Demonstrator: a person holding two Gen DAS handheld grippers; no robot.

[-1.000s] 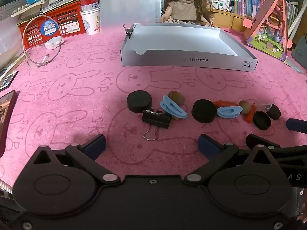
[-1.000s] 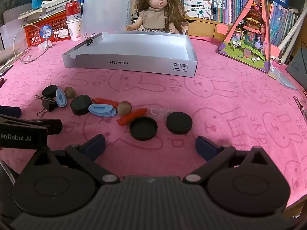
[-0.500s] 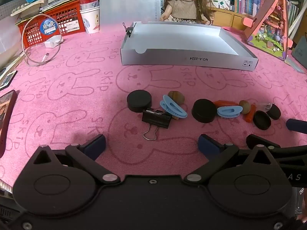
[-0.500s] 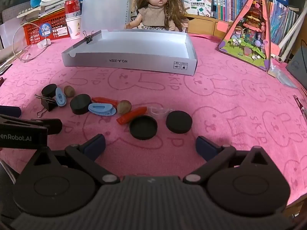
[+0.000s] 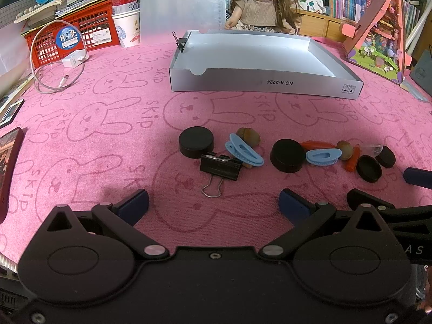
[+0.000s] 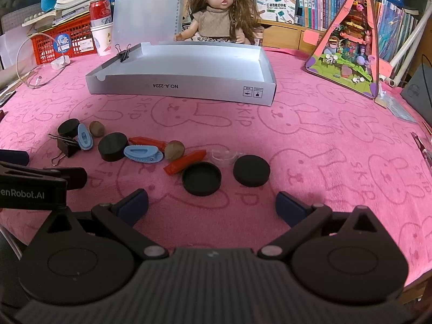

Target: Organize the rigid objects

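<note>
A loose row of small rigid things lies on the pink rabbit-print cloth (image 5: 94, 102): a black binder clip (image 5: 220, 166) nearest the left gripper (image 5: 213, 202), a black round lid (image 5: 196, 142) touching it, two blue hair clips (image 5: 244, 153), nuts, red carrot-like pieces (image 6: 185, 161), and an upturned black cap (image 6: 201, 178) just ahead of the right gripper (image 6: 212, 202). Beyond the row stands the empty grey cardboard tray (image 5: 264, 81), well apart from the items.

Both tongs are spread wide and hold nothing, each hovering short of the row. Nothing is sorted yet, so this looks like the approach to a first pick; the next move likely calls for closing on one item (the binder clip or the cap sits most squarely ahead) and carrying it to the tray.

The tray's front reads "NO.A-2224" upside down, the cloth repeats "SKIP", and the left gripper's side shows "enRobot.AI" in the right wrist view.
</note>
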